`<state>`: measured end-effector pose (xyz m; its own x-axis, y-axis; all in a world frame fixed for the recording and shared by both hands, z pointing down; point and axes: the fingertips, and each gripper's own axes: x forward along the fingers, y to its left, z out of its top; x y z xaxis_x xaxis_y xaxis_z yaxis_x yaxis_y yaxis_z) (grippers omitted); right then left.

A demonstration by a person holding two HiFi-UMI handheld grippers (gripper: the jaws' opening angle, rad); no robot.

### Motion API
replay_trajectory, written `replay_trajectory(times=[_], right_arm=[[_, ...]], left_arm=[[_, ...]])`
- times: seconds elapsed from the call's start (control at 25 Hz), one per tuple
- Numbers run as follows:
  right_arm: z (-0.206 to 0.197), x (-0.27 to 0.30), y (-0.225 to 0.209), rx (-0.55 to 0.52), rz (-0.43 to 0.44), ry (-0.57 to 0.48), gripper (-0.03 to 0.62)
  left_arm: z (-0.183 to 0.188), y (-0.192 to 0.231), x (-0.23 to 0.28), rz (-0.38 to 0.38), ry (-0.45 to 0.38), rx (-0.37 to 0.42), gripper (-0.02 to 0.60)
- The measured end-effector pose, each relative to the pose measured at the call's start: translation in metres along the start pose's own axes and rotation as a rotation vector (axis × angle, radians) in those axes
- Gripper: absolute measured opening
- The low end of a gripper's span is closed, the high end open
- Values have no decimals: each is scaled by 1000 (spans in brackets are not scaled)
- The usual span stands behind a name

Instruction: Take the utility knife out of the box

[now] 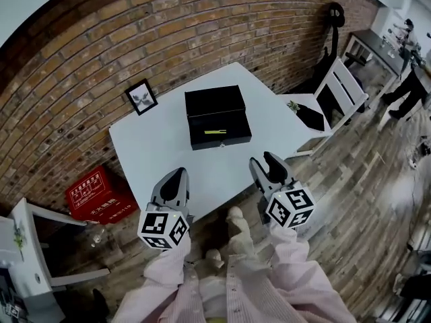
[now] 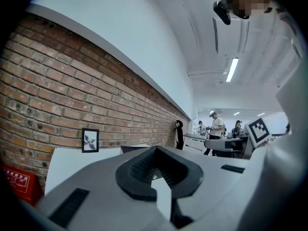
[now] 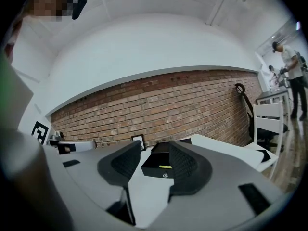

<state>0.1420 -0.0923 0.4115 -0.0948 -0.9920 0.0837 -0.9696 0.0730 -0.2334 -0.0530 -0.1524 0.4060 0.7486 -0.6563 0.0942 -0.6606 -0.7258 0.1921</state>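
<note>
An open black box [image 1: 217, 120] stands on the white table [image 1: 151, 147], its lid tipped back toward the brick wall. A yellow-green utility knife [image 1: 214, 132] lies inside, near the front wall. Both grippers hang at the table's near edge, well short of the box. My left gripper [image 1: 178, 175] is shut, fingertips meeting with nothing between them [image 2: 156, 150]. My right gripper [image 1: 268, 161] is open and empty. In the right gripper view, the box [image 3: 159, 170] and the knife [image 3: 165, 167] show through the gap between the pads of the right gripper [image 3: 154, 147].
A small framed picture [image 1: 142, 97] leans on the brick wall at the table's back left. A red crate [image 1: 97, 192] sits on the floor to the left. A white chair [image 1: 343, 89] and a low side table with a black pad [image 1: 311, 118] stand on the right. People stand far right.
</note>
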Motion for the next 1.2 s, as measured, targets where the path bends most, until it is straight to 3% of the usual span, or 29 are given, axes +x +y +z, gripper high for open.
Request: replay_trajectory(times=[0.6, 1.2], right_arm=[[8, 127, -77, -3, 123, 102, 167], [-26, 192, -77, -41, 380, 302, 167]], left_arm=[[-12, 36, 131, 104, 47, -78, -8], [-36, 55, 179, 212, 105, -164, -8]])
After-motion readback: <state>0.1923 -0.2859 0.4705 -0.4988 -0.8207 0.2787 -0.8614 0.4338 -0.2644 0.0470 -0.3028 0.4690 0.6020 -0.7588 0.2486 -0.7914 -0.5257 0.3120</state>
